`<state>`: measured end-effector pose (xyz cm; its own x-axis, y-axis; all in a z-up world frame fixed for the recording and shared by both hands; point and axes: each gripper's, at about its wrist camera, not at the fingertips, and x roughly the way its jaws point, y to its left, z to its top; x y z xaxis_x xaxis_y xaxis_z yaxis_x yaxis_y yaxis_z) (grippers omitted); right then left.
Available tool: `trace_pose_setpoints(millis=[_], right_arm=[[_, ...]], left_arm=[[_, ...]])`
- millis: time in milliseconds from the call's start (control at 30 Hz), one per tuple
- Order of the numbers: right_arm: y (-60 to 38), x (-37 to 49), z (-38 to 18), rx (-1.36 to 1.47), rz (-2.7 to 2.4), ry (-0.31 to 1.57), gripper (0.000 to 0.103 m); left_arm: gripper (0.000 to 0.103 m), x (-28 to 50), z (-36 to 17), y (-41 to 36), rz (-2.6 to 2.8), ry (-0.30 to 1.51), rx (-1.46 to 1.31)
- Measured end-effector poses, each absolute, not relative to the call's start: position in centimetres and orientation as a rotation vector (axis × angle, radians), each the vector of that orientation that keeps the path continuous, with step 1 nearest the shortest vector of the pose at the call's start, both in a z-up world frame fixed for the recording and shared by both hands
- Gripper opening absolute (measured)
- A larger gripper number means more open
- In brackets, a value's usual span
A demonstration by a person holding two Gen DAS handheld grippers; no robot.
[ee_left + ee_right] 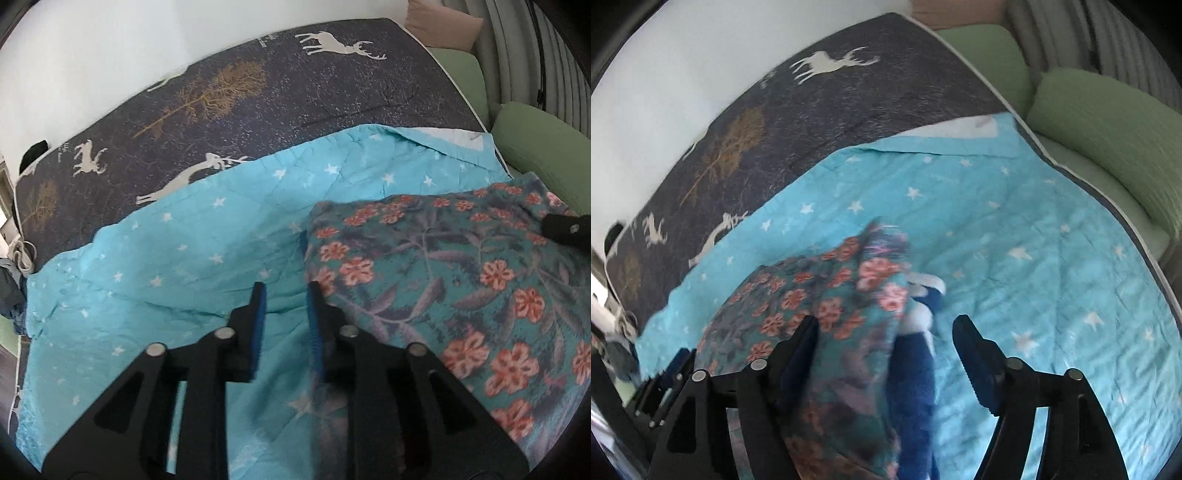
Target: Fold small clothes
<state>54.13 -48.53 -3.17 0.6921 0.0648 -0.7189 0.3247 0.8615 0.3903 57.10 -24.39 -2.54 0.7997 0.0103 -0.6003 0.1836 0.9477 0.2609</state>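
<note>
My left gripper (pixel 284 291) is partly open with nothing between its pads, just beside the garment's (pixel 443 280) left edge. My right gripper (pixel 886 332) stands wide open; the floral garment (pixel 827 314) drapes between its fingers, gripped by neither. It lies on the blue quilt (pixel 166 266), toward the bed's (pixel 258 92) near edge.

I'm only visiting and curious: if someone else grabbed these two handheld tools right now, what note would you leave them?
Left tool: partly open, nothing between its pads, at the left edge of the floral garment.
Right tool: wide open; the garment's bunched end lies between the fingers, not pinched.
The garment rests on the blue star quilt, over the dark deer blanket.
Done: garment laid down and let go.
Left: smooth it out and fold it; whether any fold exists is unclear.
</note>
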Motion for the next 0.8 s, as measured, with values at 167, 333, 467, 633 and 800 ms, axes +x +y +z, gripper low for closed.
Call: trace_pose_setpoints(millis=[167, 333, 467, 633, 800], right_arm=[[-48.0, 47.4, 1.0, 0.476, -0.166, 0.779, 0.076], [-43.7, 38.2, 4.6, 0.305, -0.064, 0.743, 0.076], [-40.4, 30.1, 6.6, 0.281, 0.024, 0.680, 0.077], [-37.3, 22.2, 6.4, 0.159, 0.037, 0.646, 0.082], [-35.7, 16.9, 5.5, 0.185, 0.069, 0.669, 0.082]], left_arm=[[0.067, 52.3, 0.1, -21.1, -0.100, 0.642, 0.257], [0.082, 43.8, 2.0, -19.1, -0.159, 0.617, 0.260], [0.103, 35.4, 3.3, -18.4, -0.194, 0.582, 0.304], [0.103, 27.0, 4.7, -17.2, -0.204, 0.561, 0.296], [0.103, 20.8, 6.2, -15.0, -0.212, 0.538, 0.211]])
